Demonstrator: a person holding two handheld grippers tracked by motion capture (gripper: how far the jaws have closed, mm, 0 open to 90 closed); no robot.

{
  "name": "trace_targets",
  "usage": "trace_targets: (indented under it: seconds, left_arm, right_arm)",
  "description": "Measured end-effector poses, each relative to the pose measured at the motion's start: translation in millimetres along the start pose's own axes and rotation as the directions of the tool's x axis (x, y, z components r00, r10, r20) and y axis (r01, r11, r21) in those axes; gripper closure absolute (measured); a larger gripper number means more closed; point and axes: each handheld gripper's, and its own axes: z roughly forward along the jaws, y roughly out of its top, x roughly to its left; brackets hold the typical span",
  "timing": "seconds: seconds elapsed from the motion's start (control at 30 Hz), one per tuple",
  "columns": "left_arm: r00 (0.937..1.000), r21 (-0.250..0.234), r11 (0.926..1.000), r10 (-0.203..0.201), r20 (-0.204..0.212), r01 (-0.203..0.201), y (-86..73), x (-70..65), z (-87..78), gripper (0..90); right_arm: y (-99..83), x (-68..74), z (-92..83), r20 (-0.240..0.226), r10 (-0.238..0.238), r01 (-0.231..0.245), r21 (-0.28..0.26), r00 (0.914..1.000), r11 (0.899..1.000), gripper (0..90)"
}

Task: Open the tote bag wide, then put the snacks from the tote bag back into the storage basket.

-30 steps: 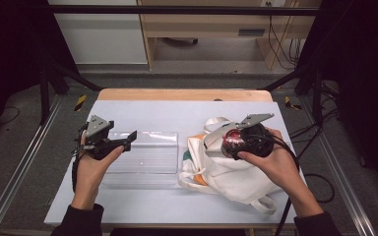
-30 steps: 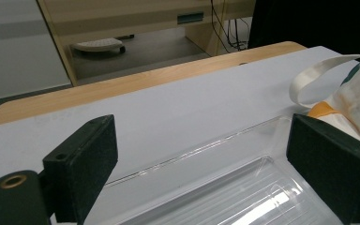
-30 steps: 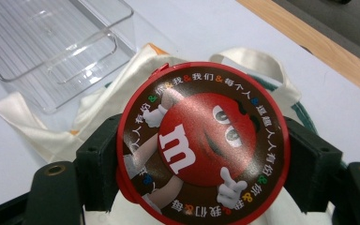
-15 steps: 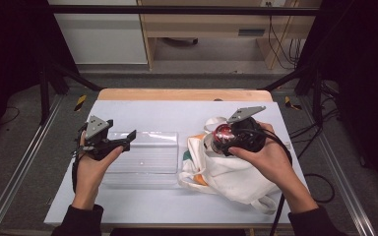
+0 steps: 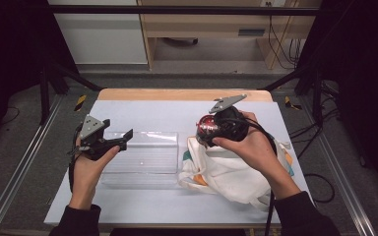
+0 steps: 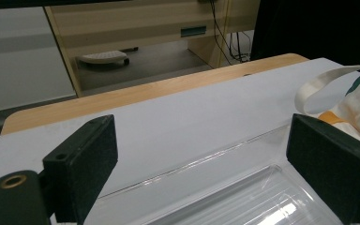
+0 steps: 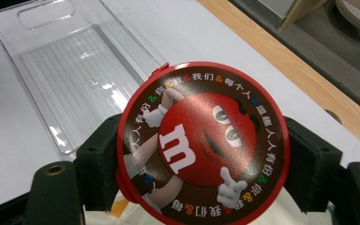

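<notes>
Lifted since earlier, right gripper [image 7: 201, 154] clamps round red candy tin [image 7: 202, 143] above white cloth tote bag [image 5: 231, 174]. Left gripper [image 6: 206, 161] jaws apart, empty, over clear plastic tray [image 5: 142, 160]. White table [image 5: 167, 110], wooden far edge; open floor beyond.

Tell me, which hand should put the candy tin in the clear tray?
Probably the right: its gripper already clamps the tin, held above the bag beside the tray. The left gripper waits open over the tray.
</notes>
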Motion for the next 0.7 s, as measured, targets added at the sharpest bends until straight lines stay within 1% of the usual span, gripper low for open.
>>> trace_targets:
  seconds: [0.07,0.13,0.17,0.33,0.43,0.5,0.53,0.7]
  left_arm:
    - [1.0,0.005,1.0,0.003,0.002,-0.003,-0.9,0.7,0.7,9.1]
    - [1.0,0.007,1.0,0.003,0.002,-0.003,-1.6,0.9,0.9,9.1]
    - [1.0,0.008,1.0,0.004,0.002,-0.004,-1.8,1.3,0.8,9.1]
    - [1.0,0.008,1.0,-0.001,-0.003,0.001,-2.5,3.5,-0.3,9.1]
    - [1.0,0.001,1.0,-0.006,-0.006,0.006,-2.0,5.0,-2.3,9.0]
    - [1.0,-0.004,1.0,-0.008,-0.005,0.008,-1.6,5.9,-3.3,9.0]
    - [0.9999,-0.004,1.0,-0.009,-0.005,0.009,-1.7,6.4,-3.4,9.0]
    - [1.0,0.0,1.0,-0.01,-0.002,0.01,-3.0,8.0,-2.5,8.9]
  right_arm:
    - [2.4,0.8,6.0,0.002,-0.008,0.008,0.004,1.0,1.0,26.0]
    - [3.0,0.9,8.0,0.001,-0.011,0.011,0.003,0.9999,1.0,26.0]
    - [3.7,1.4,10.1,0.0,-0.003,0.003,-0.001,1.0,1.0,26.0]
    - [8.0,2.0,16.6,-0.005,0.004,-0.004,-0.011,1.0,1.0,26.0]
    - [11.6,2.6,20.2,-0.006,-0.011,0.011,-0.005,0.9999,1.0,26.0]
    - [13.7,3.3,22.7,-0.007,-0.011,0.011,-0.007,0.9999,1.0,26.0]
    - [14.6,3.5,23.8,-0.008,-0.019,0.019,-0.003,0.9998,1.0,26.0]
    - [18.4,6.2,29.9,-0.012,-0.029,0.029,-0.005,0.9995,1.0,26.0]
